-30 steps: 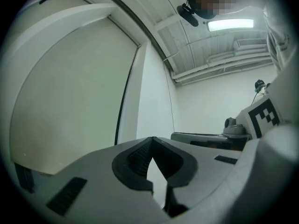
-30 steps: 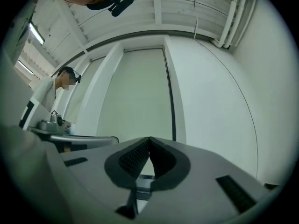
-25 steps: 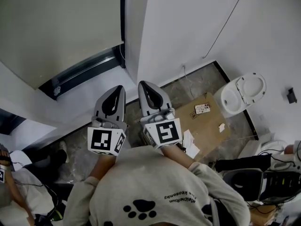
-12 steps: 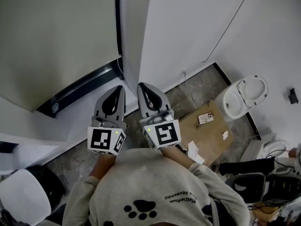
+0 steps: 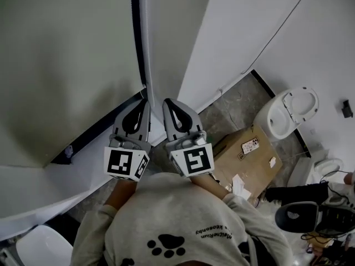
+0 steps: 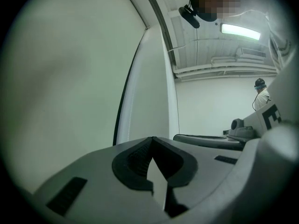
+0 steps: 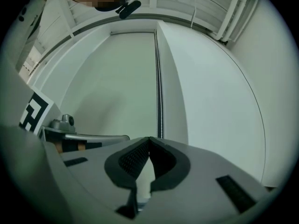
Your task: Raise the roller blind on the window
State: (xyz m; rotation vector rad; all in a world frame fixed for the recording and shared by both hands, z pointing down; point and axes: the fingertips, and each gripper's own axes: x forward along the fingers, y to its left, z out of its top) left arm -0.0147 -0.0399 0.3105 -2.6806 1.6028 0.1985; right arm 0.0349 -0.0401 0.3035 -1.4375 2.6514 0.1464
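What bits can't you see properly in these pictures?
Bead chain: lower end hidden behind the right gripper, right gripper view.
White rounded thing: cut off by the head view's bottom edge.
Flat thing on the cardboard box: too small to name, head view.

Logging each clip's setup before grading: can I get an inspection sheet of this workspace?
Surface: grey stone floor, partly bare.
Job's things: pale grey-green roller blind, lowered; beaded pull chain hangs at its edge.
Clutter: brown cardboard box, small items on it.
Grippers: left gripper and right gripper shut, empty, side by side.
Cables: thin dark cable on white wall.
Surroundings: white toilet.
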